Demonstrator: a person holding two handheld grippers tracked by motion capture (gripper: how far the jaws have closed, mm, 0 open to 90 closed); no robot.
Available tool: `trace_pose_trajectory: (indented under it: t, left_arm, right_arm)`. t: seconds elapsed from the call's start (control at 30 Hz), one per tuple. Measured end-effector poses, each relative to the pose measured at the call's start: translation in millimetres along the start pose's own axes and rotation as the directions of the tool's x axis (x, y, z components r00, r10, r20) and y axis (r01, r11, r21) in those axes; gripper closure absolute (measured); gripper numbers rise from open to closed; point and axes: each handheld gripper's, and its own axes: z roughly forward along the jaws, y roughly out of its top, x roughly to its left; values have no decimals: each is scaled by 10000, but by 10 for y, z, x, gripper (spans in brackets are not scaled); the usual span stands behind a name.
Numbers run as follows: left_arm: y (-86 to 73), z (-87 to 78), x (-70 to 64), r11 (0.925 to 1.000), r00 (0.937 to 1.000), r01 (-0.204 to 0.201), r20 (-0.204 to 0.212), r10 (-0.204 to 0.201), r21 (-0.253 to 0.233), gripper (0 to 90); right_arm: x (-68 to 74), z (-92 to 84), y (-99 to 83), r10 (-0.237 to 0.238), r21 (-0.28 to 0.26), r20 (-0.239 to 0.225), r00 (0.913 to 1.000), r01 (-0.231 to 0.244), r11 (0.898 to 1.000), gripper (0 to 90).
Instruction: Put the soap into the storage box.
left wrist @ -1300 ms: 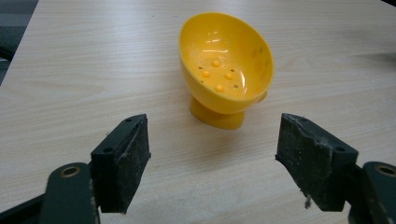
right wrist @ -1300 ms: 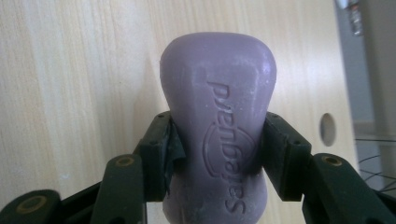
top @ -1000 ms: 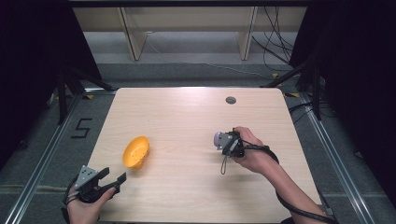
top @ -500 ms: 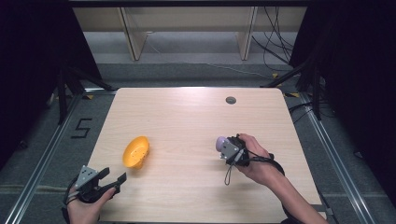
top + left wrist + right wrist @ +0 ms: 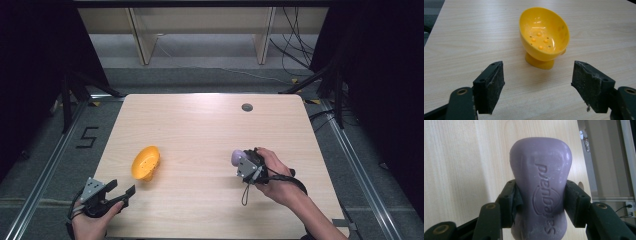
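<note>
Right gripper (image 5: 540, 195) clamps a purple soap bar (image 5: 541, 182), one jaw on each side, bar sticking out past the fingertips over the wooden table (image 5: 200, 130). Left gripper (image 5: 537, 85) jaws spread wide, nothing between them; yellow soap dish (image 5: 544, 35) sits just ahead of them, tilted toward the camera, not touching.

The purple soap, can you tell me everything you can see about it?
The purple soap is a smooth, rounded lilac bar, narrower at the waist, with a brand word and a curved line pressed into its face. It looks waxy and dry, with pale scuffs near its lower end. The right hand-held gripper pinches it at the waist, one black pad on each side. In the high view it pokes out of the gripper over the right part of the wooden table, well apart from the yellow cup.
</note>
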Motion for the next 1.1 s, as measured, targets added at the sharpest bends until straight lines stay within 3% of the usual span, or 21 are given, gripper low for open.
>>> trace_pose_trajectory:
  t: [0.27,0.3,0.33,0.4,0.43,0.47,0.5,0.53,0.57,0.6,0.63,0.67,0.7,0.77,0.8,0.83,0.87,0.97,1.0,1.03,1.1]
  left_arm:
    - [31,-12,-82,9997,9993,-104,354,112,-214,253]
    - [43,-20,-98,9997,9993,-134,334,141,-222,253]
    - [58,-18,-105,9994,9988,-200,436,212,-267,253]
    - [92,-30,-131,9992,9986,-269,442,283,-309,253]
    - [108,-30,-147,9989,9981,-277,536,297,-374,253]
    - [124,-30,-165,9986,9976,-325,605,350,-410,253]
    - [142,-34,-188,9983,9971,-409,618,434,-411,253]
    - [161,-33,-208,9980,9962,-491,706,518,-397,254]
    - [179,-30,-234,9980,9954,-500,804,528,-374,254]
    - [200,-24,-259,9977,9937,-551,961,585,-384,256]
    - [221,-16,-287,9975,9918,-609,1102,646,-364,260]
    - [244,-8,-319,9970,9895,-670,1256,715,-395,266]
    - [270,0,-343,9963,9860,-786,1444,827,-343,271]
    - [325,19,-412,9955,9825,-905,1606,939,-282,277]
    - [354,32,-450,9950,9802,-965,1713,996,-262,279]
    - [384,53,-483,9936,9737,-1095,1981,1130,-284,282]
    - [418,65,-528,9921,9713,-1238,2024,1249,-179,284]
    - [507,143,-678,9899,9543,-1417,2647,1383,-66,284]
    - [543,162,-732,9865,9489,-1639,2736,1573,11,284]
    - [583,201,-801,9817,9369,-1902,2996,1803,39,287]
    - [623,255,-912,9763,9235,-2155,3286,1977,181,304]
  right_arm:
    - [84,-98,1,-35,-98,85,10000,36,9999,502]
    - [78,-105,5,-350,-215,13,9994,350,9992,502]
    - [106,-129,2,-49,-122,149,9999,51,9999,502]
    - [126,-160,8,-57,-145,143,9999,59,9999,502]
    - [118,-170,14,-390,-267,197,9990,395,9989,502]
    - [149,-192,12,-30,-160,182,9998,33,9999,502]
    - [156,-205,14,-106,-177,238,9997,110,9998,502]
    - [147,-213,19,-442,-323,216,9988,449,9985,502]
    - [157,-226,21,-446,-319,276,9986,455,9985,502]
    - [192,-249,17,-92,-219,266,9996,98,9997,502]
    - [183,-255,20,-426,-334,291,9987,435,9985,502]
    - [198,-266,20,-448,-351,280,9986,457,9983,502]
    - [239,-282,14,-86,-249,294,9995,93,9996,502]
    - [263,-305,10,-188,-354,318,9993,199,9992,502]
    - [289,-320,6,42,-305,276,9996,-33,9995,502]
    - [272,-328,8,-330,-462,330,9989,345,9983,502]
    - [295,-346,2,-47,-387,410,9991,62,9992,502]
    - [310,-391,0,-36,-416,511,9987,57,9991,502]
    - [316,-407,0,-23,-428,570,9984,48,9991,502]
    - [305,-411,4,-378,-558,508,9980,406,9976,502]
    - [328,-426,7,-361,-592,597,9976,396,9975,502]
